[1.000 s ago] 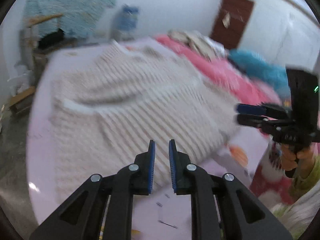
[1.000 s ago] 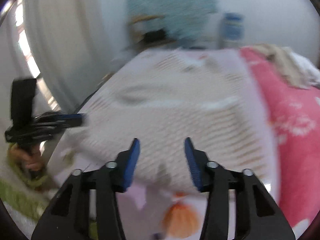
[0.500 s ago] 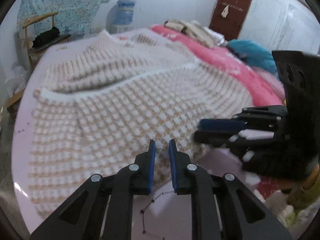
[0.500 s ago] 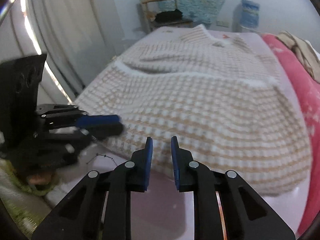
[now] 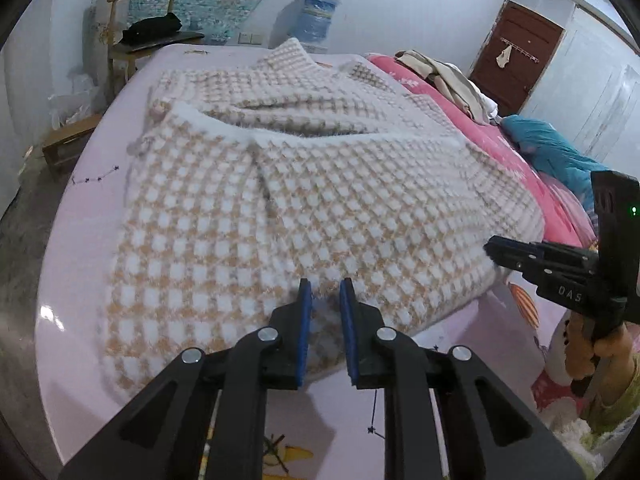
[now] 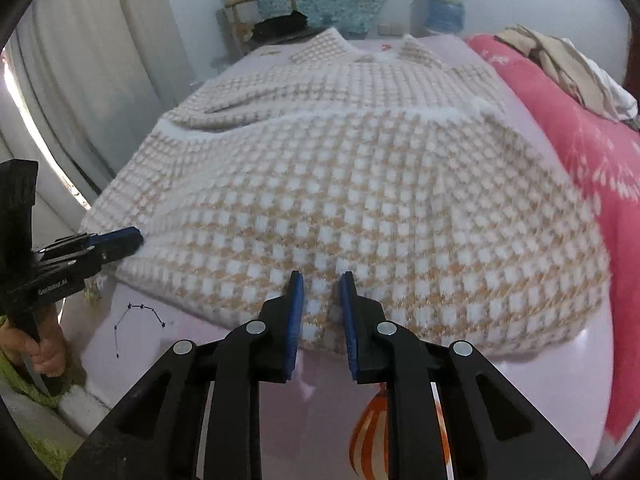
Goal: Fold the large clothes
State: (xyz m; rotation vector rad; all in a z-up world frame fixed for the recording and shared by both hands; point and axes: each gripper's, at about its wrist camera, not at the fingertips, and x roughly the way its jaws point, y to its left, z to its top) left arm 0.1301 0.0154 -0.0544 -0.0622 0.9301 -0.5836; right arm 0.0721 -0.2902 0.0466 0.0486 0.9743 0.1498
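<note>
Checked knit garment [image 5: 304, 200], cream and tan, lies spread on the bed [image 5: 80, 216] with its lower part already doubled up over the upper; the folded near edge faces us, just short of the bed's near side. Our left gripper [image 5: 323, 285] has its 2 blue pads nearly together with the thick folded edge bunched between them, so we read it as clamped on the garment. Our right gripper [image 6: 319, 278] looks the same: jaws drawn close, the knit filling the narrow gap, clamped at the edge a little further along. Pink quilt [image 6: 580, 152] runs along the right side of the bed, a heap of other clothes [image 6: 568, 60] on it; chair [image 5: 136, 36] and water bottle [image 5: 316, 12] stand beyond the far end. Risks as we judge them: pads may have caught only the top layer, so a lift would peel the fold open; the fluffy knit could slip from a shallow bite; 2 grips set close together would let the outer corners sag and skew the next fold.
</note>
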